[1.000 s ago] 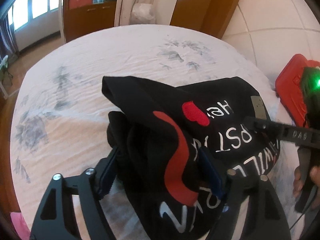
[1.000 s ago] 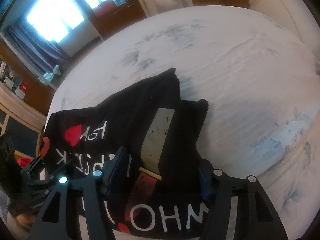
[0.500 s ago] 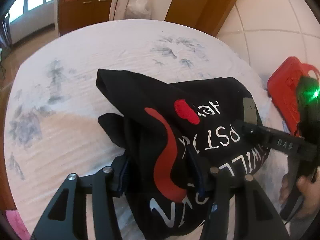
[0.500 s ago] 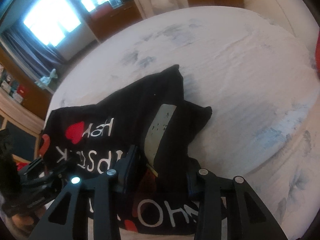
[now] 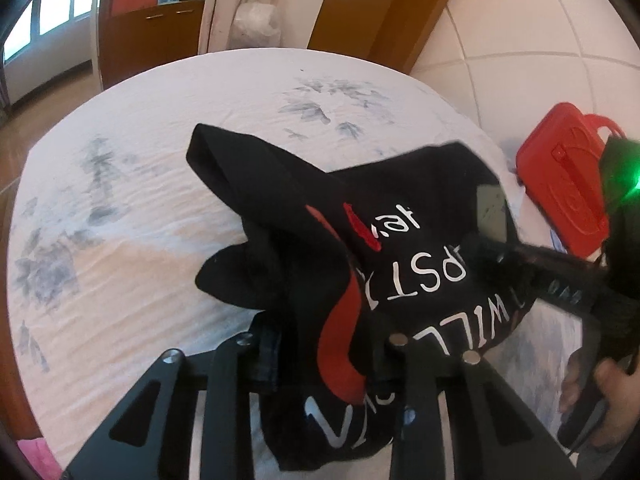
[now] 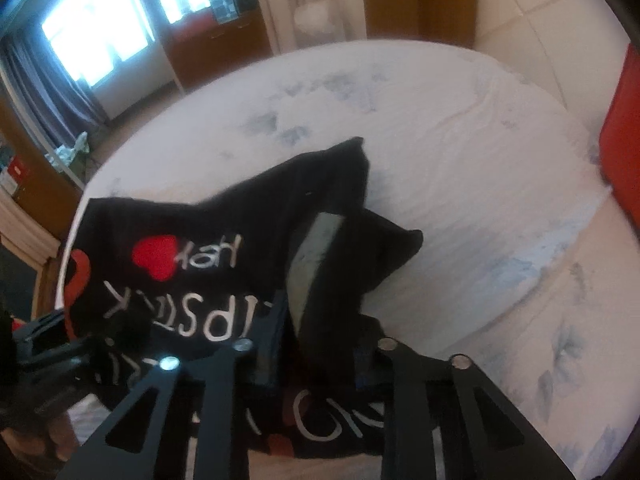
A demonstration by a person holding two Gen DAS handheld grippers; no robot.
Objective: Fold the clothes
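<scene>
Both grippers, left (image 5: pixel 328 344) and right (image 6: pixel 316 344), have just closed, clamped on a black printed T-shirt (image 5: pixel 400 240); bare white floral bedsheet (image 5: pixel 140 200) stretches far and left.

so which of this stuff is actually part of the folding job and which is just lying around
Part of the job:
- black printed t-shirt, bunched on the bed
- left tongs, closed on its near edge
- right tongs, closed on the shirt's other side

Just lying about:
- red case at the bed's edge
- white floral bedsheet underneath
- wooden cabinet behind
</scene>
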